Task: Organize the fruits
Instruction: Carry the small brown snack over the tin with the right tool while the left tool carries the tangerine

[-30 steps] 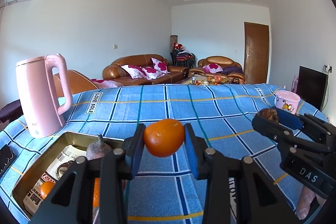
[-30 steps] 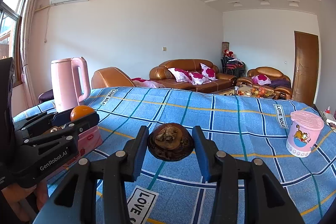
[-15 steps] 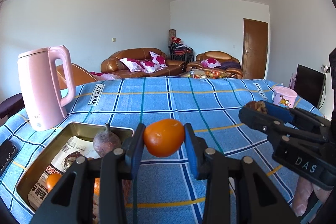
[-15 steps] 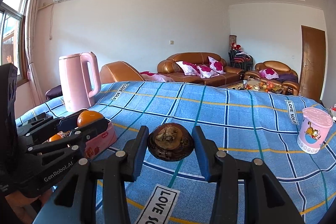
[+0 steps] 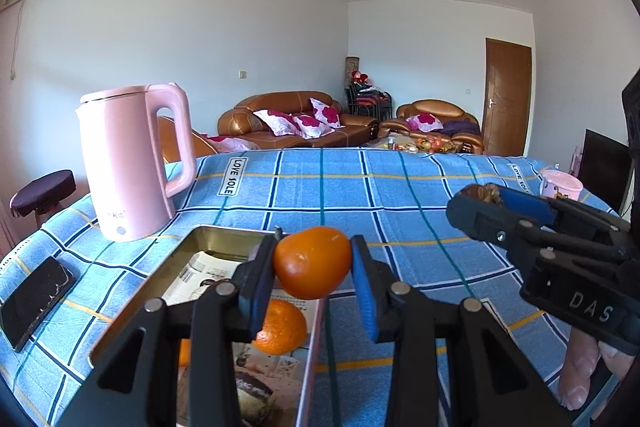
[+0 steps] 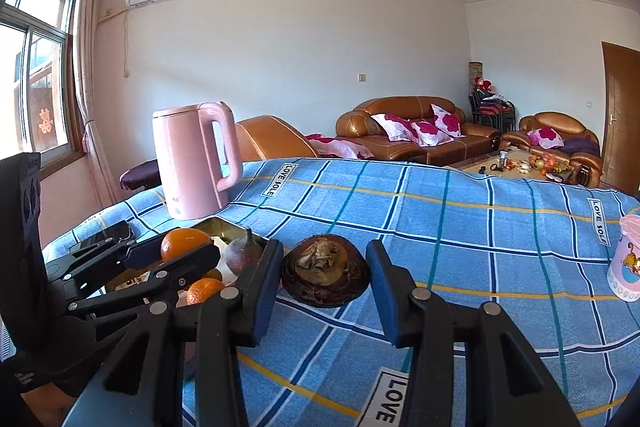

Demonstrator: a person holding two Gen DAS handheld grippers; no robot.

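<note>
My left gripper (image 5: pixel 313 269) is shut on an orange (image 5: pixel 312 261) and hangs above the right side of a metal tray (image 5: pixel 132 301). The tray holds a second orange (image 5: pixel 280 327), a purple-brown fruit with a stem (image 6: pixel 244 255) and printed paper. My right gripper (image 6: pixel 325 277) is shut on a dark brown round fruit (image 6: pixel 325 273) and hovers over the blue checked cloth, just right of the tray (image 6: pixel 218 225). In the left wrist view the right gripper (image 5: pixel 478 201) stands to the right. The right wrist view has the left gripper (image 6: pixel 188 249) with its orange (image 6: pixel 184 241) at the left.
A pink kettle (image 5: pixel 128 163) stands behind the tray at the left, with a dark phone (image 5: pixel 34 293) lying beside the tray. A pink lidded cup (image 6: pixel 626 261) sits at the far right of the cloth. A person's fingers (image 5: pixel 576 375) show under the right gripper.
Both grippers have shifted left with their fruits still held. The tray now lies under the left gripper, and the right gripper's view has swung left to take in the tray.
</note>
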